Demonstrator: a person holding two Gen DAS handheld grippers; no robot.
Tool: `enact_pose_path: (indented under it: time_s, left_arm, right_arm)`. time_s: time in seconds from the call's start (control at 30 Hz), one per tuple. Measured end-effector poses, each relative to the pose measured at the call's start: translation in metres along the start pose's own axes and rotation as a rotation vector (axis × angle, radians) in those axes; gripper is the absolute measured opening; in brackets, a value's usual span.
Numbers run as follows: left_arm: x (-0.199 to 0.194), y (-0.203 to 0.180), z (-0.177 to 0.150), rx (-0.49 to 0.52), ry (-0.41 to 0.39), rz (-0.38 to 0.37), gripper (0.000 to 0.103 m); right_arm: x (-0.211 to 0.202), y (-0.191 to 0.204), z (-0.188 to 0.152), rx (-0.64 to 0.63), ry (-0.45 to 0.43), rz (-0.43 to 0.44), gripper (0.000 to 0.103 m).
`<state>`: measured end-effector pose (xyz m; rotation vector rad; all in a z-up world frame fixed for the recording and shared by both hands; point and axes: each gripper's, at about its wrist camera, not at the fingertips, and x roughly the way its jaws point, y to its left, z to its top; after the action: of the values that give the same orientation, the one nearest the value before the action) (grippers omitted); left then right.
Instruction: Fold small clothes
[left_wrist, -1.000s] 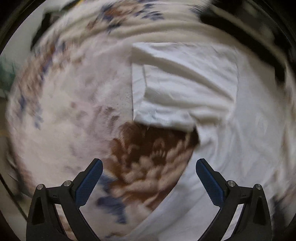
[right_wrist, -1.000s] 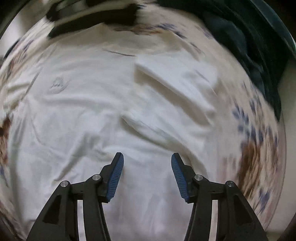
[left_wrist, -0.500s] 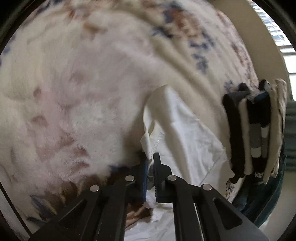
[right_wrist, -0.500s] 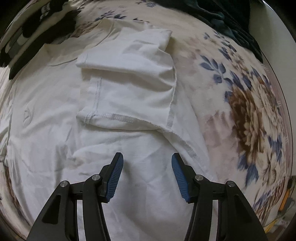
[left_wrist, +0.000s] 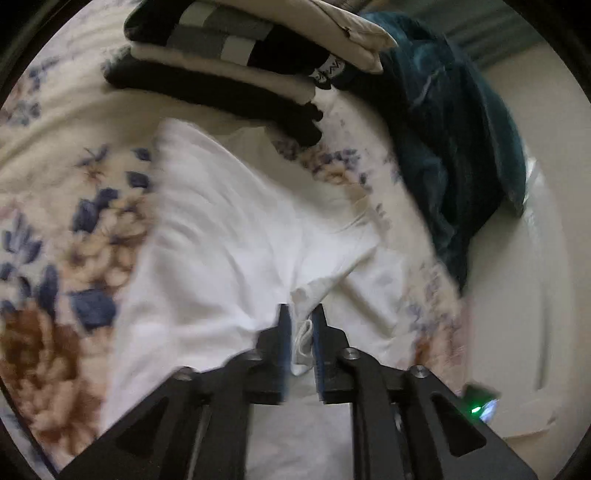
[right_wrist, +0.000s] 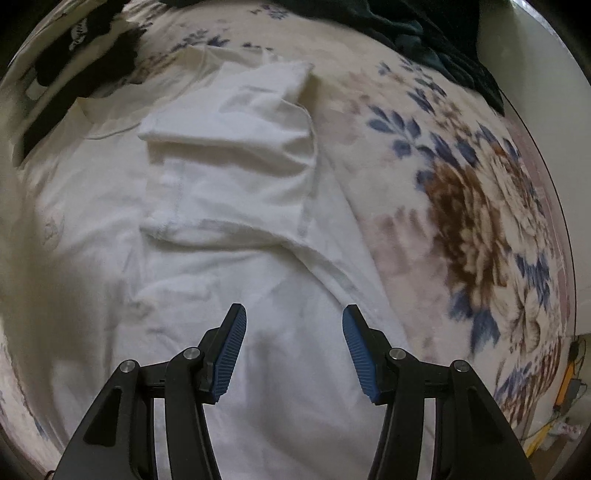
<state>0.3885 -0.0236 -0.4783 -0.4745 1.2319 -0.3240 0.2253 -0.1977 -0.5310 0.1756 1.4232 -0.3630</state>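
A white T-shirt (right_wrist: 207, 258) lies spread on a flowered blanket (right_wrist: 480, 206) that covers the bed. Its long axis runs away from the right gripper (right_wrist: 293, 347), with the neck end toward the far side, near a stack of folded clothes (left_wrist: 236, 62). In the right wrist view one sleeve (right_wrist: 236, 155) is turned in flat over the chest, its hem facing the near side.

The left gripper (left_wrist: 300, 347) has a bunched bit of the shirt's hemmed edge between its blue pads. Its jaws are narrow and have just been easing apart, yet the fold of cloth still fills the gap and looks pinched. From there the fabric runs in creases toward the far end of the shirt; this view is blurred.

The right gripper hangs over the lower body of the shirt, pointing down at it, with its jaws well apart and nothing between them.

The stack sits at the far end of the bed, dark and pale pieces in layers. A dark green blanket (left_wrist: 454, 147) is heaped just beside it, at the bed's edge. No basket or box shows in either view.
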Motion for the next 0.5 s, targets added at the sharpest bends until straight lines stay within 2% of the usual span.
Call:
enact_pose_path:
  time_s: [0.03,0.07,0.1,0.17,0.3,0.4,0.5]
  left_arm:
    - [-0.006,0.006,-0.003,0.006,-0.010,0.016,0.033]
    - [-0.016,0.017,-0.007,0.002,-0.026,0.051,0.043]
    - [-0.026,0.026,-0.015,0.001,-0.037,0.104,0.064]
    - [-0.039,0.050,-0.023,0.008,-0.049,0.229,0.091]
    - [-0.043,0.086,-0.029,-0.016,-0.042,0.389,0.091]
    - [-0.029,0.091,-0.009,-0.046,-0.063,0.361,0.091]
    - [0.002,0.059,0.032,0.059,-0.086,0.343,0.091]
  right_arm:
    - [-0.001,-0.004,0.000,0.006,0.003,0.001,0.057]
    - [-0.002,-0.006,0.000,0.010,0.004,0.004,0.057]
    - [-0.004,-0.008,-0.001,0.015,0.004,0.009,0.057]
    - [-0.007,-0.011,-0.003,0.021,0.006,0.017,0.057]
    - [-0.010,-0.013,-0.003,0.047,0.023,0.057,0.057]
    - [-0.011,-0.006,0.000,0.055,0.030,0.091,0.057]
    - [-0.012,0.004,0.005,0.061,0.030,0.105,0.057]
